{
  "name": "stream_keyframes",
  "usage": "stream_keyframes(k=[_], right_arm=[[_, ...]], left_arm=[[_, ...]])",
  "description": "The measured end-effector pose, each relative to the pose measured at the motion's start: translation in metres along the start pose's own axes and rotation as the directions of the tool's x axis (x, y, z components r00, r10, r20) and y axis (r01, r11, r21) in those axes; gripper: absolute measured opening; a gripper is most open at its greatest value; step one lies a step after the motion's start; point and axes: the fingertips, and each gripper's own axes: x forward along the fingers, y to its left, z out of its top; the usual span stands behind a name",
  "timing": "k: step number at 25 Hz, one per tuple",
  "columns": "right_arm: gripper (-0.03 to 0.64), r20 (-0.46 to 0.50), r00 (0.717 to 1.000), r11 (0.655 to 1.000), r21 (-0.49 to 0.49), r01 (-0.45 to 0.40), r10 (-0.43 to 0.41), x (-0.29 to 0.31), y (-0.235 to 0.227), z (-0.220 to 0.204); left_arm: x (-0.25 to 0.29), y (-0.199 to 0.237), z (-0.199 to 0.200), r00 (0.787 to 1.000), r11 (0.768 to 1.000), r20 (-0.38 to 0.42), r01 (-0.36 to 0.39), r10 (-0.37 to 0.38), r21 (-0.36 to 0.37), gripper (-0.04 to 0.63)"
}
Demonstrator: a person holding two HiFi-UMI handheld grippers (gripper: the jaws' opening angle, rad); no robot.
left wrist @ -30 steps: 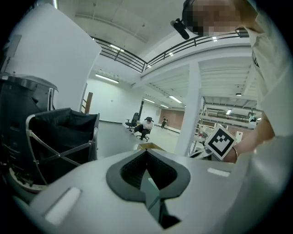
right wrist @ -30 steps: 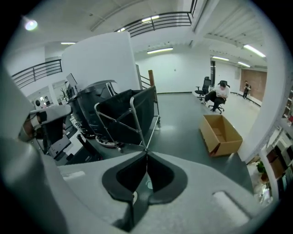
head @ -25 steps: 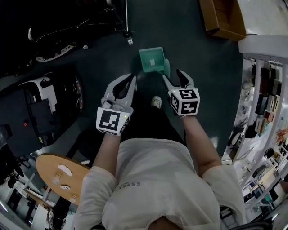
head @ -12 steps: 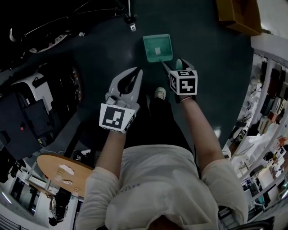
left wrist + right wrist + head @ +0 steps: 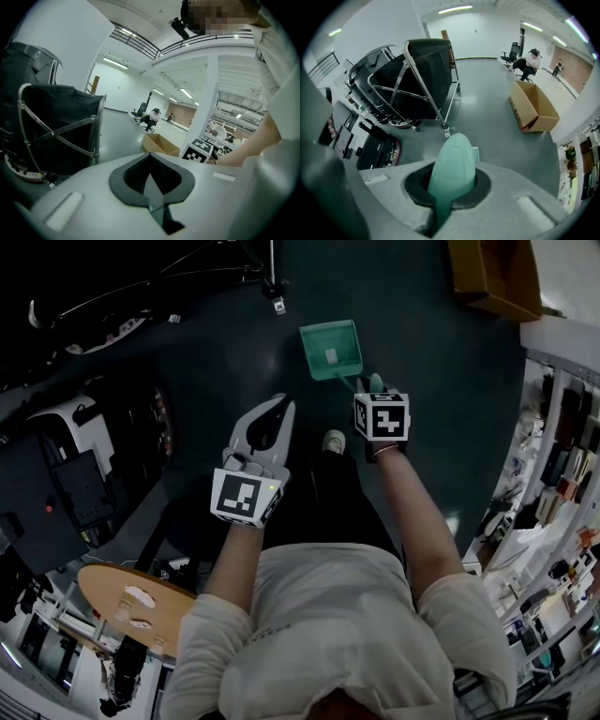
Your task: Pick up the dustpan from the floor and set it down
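Clamping dustpan (image 5: 453,157), right gripper (image 5: 451,186) just closed; seemingly hidden in head view.

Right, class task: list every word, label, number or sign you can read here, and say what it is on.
None can be read.
Dustpan: white label, too small to read.
Marker cubes: black-and-white square patterns, no letters.
Shirt: faint print, too blurred to read.

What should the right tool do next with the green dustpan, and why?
Probably a slow, straight lift. The right tool is shut on the handle of the green dustpan, which lies on the floor.
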Motion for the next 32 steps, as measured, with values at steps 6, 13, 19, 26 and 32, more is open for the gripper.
stream_keyframes(k=[6, 13, 19, 26, 32], right_arm=[[-0.009, 0.05, 0.999, 1.0, -0.001, -0.01, 0.01, -0.056, -0.003, 0.001], [-0.009, 0.136, 0.99, 0.997, -0.064, -0.031, 0.039, -0.161, 0.004, -0.014], [-0.009, 0.195, 0.977, 0.993, -0.098, -0.066, 0.084, -0.228, 0.003, -0.033], [-0.009, 0.247, 0.964, 0.991, -0.109, -0.073, 0.098, -0.286, 0.011, -0.07], [-0.009, 0.225, 0.971, 0.993, -0.106, -0.06, 0.083, -0.301, 0.021, -0.109]], left_arm=[[-0.021, -0.02, 0.029, 0.998, 0.999, 0.055, -0.009, 0.007, 0.047, 0.017], [-0.071, -0.074, 0.065, 0.991, 0.992, 0.13, -0.006, -0.011, 0.128, 0.017], [-0.118, -0.116, 0.071, 0.98, 0.976, 0.188, -0.096, 0.059, 0.196, 0.017], [-0.164, -0.142, 0.082, 0.969, 0.977, 0.242, -0.105, 0.058, 0.187, 0.017], [-0.201, -0.143, 0.073, 0.966, 0.977, 0.246, -0.122, 0.077, 0.173, 0.017]])
